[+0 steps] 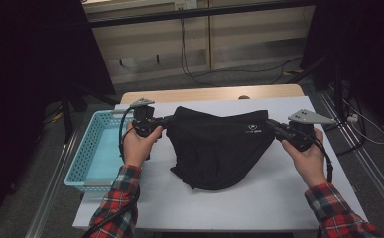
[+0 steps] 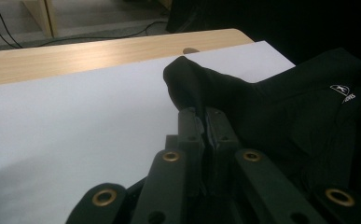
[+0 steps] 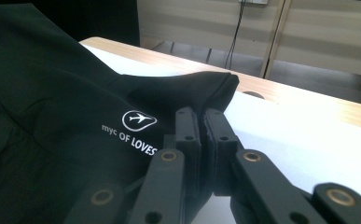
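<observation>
A black fabric garment point(image 1: 218, 148) with a small white logo lies in the middle of the frame on the white-covered counter point(image 1: 259, 198), stretched between both tools. The left gripper point(image 1: 168, 120) has its fingers point(image 2: 190, 126) clamped on the garment's left corner; the right gripper point(image 1: 269, 124) pinches its right corner. A light blue plastic basket point(image 1: 88, 153) sits at centre left.

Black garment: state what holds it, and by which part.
The left gripper and right gripper each clamp one upper corner of the black garment.
</observation>
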Action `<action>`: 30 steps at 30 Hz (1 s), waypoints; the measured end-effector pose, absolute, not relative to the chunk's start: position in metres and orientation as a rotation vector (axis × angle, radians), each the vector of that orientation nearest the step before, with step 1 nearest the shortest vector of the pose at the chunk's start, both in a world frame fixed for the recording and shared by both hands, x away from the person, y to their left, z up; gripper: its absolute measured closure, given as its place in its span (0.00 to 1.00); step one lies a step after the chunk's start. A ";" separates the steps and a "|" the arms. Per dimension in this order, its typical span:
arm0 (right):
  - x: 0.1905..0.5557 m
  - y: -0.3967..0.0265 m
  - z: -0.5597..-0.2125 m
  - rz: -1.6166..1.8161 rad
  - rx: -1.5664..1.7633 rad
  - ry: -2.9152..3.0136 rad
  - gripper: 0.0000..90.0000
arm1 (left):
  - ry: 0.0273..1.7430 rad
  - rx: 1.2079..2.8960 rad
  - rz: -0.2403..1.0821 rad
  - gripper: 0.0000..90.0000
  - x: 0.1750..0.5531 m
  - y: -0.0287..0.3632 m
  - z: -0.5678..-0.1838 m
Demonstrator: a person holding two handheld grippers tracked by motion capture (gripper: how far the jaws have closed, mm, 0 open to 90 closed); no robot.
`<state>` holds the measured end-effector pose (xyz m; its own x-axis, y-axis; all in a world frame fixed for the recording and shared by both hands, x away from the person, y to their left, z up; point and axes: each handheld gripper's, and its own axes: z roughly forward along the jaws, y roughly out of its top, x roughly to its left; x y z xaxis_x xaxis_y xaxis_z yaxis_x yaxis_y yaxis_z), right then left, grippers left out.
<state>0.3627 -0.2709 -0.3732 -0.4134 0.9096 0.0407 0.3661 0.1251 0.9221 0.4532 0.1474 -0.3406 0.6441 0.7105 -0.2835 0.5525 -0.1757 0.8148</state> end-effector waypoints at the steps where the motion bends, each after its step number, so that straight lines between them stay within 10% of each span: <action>1: 0.363 -0.271 -0.373 1.270 1.231 1.855 0.95 | 1.008 1.853 0.194 0.96 0.454 0.148 -0.340; 30: 0.379 -0.270 -0.364 1.274 1.216 1.840 0.95 | 1.016 1.837 0.211 0.96 0.465 0.147 -0.328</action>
